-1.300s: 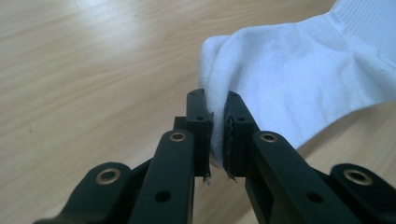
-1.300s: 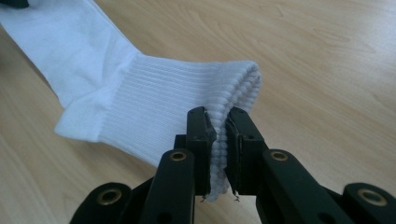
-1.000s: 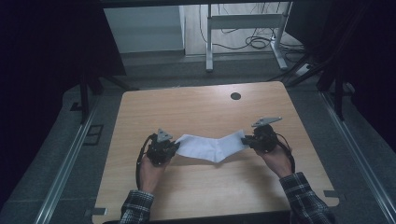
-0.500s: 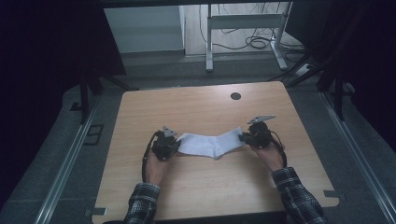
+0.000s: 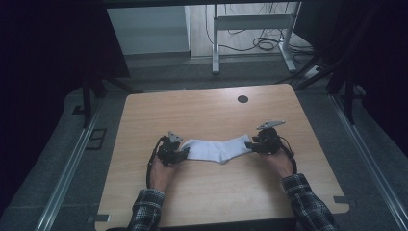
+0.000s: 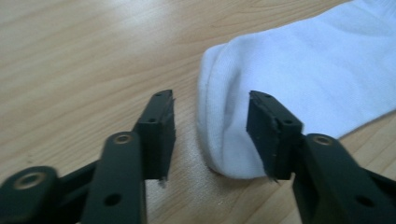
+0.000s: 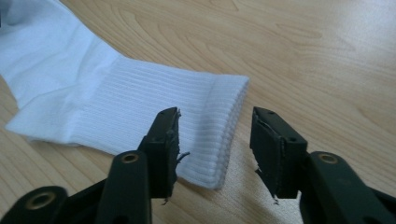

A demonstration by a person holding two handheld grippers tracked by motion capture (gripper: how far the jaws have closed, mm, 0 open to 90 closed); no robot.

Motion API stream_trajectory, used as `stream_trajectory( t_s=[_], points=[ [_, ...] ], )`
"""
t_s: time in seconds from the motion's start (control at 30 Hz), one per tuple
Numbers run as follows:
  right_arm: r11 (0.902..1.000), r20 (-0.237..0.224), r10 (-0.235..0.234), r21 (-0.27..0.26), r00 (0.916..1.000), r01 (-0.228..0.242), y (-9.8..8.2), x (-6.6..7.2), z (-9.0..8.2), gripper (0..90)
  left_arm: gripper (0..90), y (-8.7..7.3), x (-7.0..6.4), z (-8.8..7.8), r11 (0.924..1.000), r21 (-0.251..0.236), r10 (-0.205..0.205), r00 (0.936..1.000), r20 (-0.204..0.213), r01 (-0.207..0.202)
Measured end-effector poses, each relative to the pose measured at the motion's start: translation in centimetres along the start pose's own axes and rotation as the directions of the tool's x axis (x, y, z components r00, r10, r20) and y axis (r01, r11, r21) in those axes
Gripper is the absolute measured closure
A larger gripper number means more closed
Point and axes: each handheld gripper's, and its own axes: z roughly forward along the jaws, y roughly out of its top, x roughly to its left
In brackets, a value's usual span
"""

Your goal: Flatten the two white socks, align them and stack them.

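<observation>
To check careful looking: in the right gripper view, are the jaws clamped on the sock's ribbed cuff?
No, the right gripper stands open, its pads clear of the sock on the table.

No readable text, labels, brands, numbers or signs anywhere.

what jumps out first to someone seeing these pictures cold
A white sock lies stretched flat near the middle of the wooden table, bright against the dark room. The left gripper sits at its toe end and the right gripper at its ribbed cuff; both sets of jaws have just been opening and now stand apart, not pressing the fabric.
</observation>
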Motion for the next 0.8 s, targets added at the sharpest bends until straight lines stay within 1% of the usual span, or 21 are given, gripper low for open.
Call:
stream_trajectory(
  t_s=[0.03,0.1,0.17,0.2,0.23,0.27,0.3,0.33,0.37,0.4,0.5,0.53,0.57,0.63,0.73,0.8],
  points=[
    [1.0000,0.000,0.000,0.000,1.0000,0.000,0.0,0.0,0.0,51.3,48.6,0.0,0.0,0.0,1.0000,0.000,0.000,1.0000,0.000,0.000],
    [0.9998,-0.006,-0.004,-0.017,1.0000,0.004,0.1,0.2,-0.4,47.0,41.9,0.3,-0.1,-0.3,1.0000,-0.004,0.005,1.0000,-0.003,-0.005],
    [0.9998,-0.011,-0.005,-0.020,0.9999,0.005,0.1,0.3,-0.5,45.5,39.4,0.3,-0.2,-0.4,1.0000,-0.009,0.003,1.0000,-0.006,-0.003],
    [0.9994,-0.010,-0.021,-0.026,0.9997,0.021,0.1,0.4,-0.6,43.2,38.5,0.5,-0.2,-0.6,0.9997,-0.023,-0.009,1.0000,0.001,0.009],
    [0.9994,-0.010,-0.021,-0.026,0.9997,0.021,0.1,0.4,-0.6,43.2,37.6,0.5,-0.2,-0.6,0.9997,-0.023,-0.009,1.0000,0.001,0.009],
    [0.9987,-0.008,-0.043,-0.026,0.9990,0.043,0.0,0.7,-0.9,41.5,36.0,0.6,-0.2,-0.9,0.9992,-0.034,-0.020,0.9997,0.011,0.021],
    [0.9987,-0.008,-0.043,-0.026,0.9990,0.043,0.0,0.7,-0.9,41.5,36.0,0.6,-0.2,-1.0,0.9989,-0.041,-0.023,0.9996,0.014,0.023],
    [0.9983,-0.007,-0.049,-0.032,0.9987,0.049,-0.1,0.8,-1.1,40.5,32.6,0.7,-0.2,-1.4,0.9984,-0.051,-0.024,0.9994,0.024,0.025],
    [0.9983,-0.007,-0.049,-0.032,0.9987,0.049,-0.1,0.8,-1.1,40.5,31.5,0.7,-0.2,-1.4,0.9984,-0.051,-0.024,0.9994,0.024,0.025],
    [0.9979,-0.010,-0.054,-0.038,0.9985,0.053,-0.1,0.8,-1.4,38.9,30.1,0.7,-0.4,-1.8,0.9983,-0.056,-0.014,0.9993,0.033,0.016],
    [0.9973,-0.013,-0.058,-0.045,0.9982,0.058,-0.2,0.9,-1.8,37.5,28.2,0.7,-0.5,-2.2,0.9980,-0.063,-0.006,0.9992,0.040,0.008],
    [0.9969,-0.016,-0.059,-0.053,0.9981,0.058,-0.2,0.9,-2.2,36.4,26.4,0.5,-0.6,-2.6,0.9976,-0.069,-0.003,0.9986,0.053,0.006],
    [0.9966,-0.018,-0.061,-0.056,0.9980,0.060,-0.3,1.0,-2.3,35.9,24.8,0.5,-0.6,-2.6,0.9976,-0.069,-0.003,0.9986,0.053,0.006],
    [0.9960,-0.017,-0.067,-0.062,0.9976,0.065,-0.3,1.2,-2.7,34.6,23.8,0.3,-0.6,-3.0,0.9975,-0.071,0.000,0.9975,0.071,0.005],
    [0.9954,-0.017,-0.072,-0.065,0.9972,0.071,-0.3,1.3,-2.9,33.2,21.4,0.1,-0.6,-3.2,0.9976,-0.069,0.000,0.9969,0.078,0.006],
    [0.9954,-0.016,-0.074,-0.062,0.9971,0.073,-0.5,1.5,-3.2,30.7,19.6,-0.2,-0.6,-3.6,0.9971,-0.075,0.001,0.9957,0.093,0.006]
  ],
)
